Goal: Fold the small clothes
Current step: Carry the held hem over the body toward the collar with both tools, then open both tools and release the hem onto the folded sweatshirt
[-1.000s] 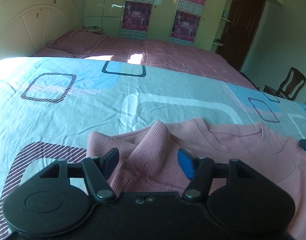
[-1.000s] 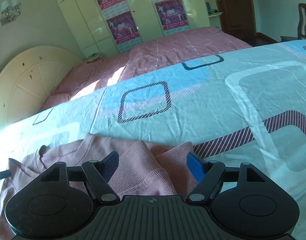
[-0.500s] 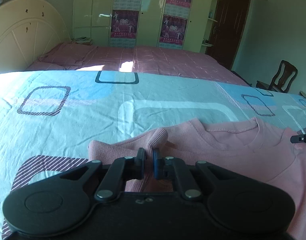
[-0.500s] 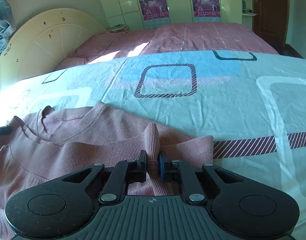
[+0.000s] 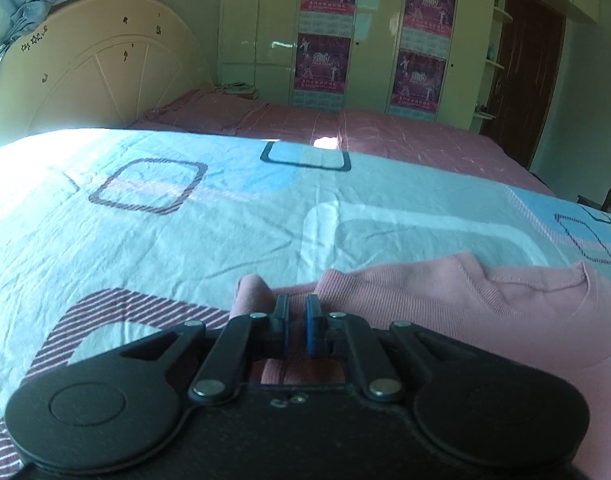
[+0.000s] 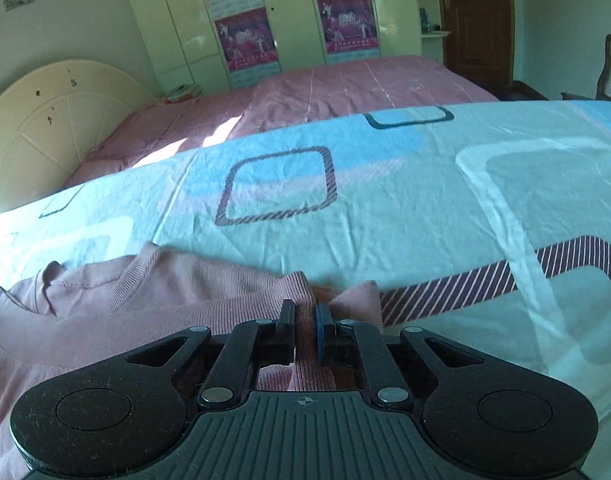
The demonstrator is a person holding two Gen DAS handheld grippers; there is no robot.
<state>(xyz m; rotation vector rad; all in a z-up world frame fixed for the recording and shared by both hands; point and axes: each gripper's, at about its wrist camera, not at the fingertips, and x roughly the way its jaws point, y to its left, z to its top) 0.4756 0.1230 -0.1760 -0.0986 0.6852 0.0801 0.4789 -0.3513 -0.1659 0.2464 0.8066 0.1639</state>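
Sweater (image 5: pixel 445 300) on bedsheet (image 5: pixel 225 220) | ribbed edge pinched between both jaws

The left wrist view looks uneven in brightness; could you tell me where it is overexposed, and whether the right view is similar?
Left wrist view: sunlight washes out the sheet at far left; fisheye bends the wardrobe. Right wrist view: same glare at the left edge; the sweater lies in shade.

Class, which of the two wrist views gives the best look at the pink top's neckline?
The right wrist view: the pink top shows its ribbed neckline as a fuller curve, running from collar edge to shoulder. The left wrist view catches the neckline only partly, near the frame's right edge.
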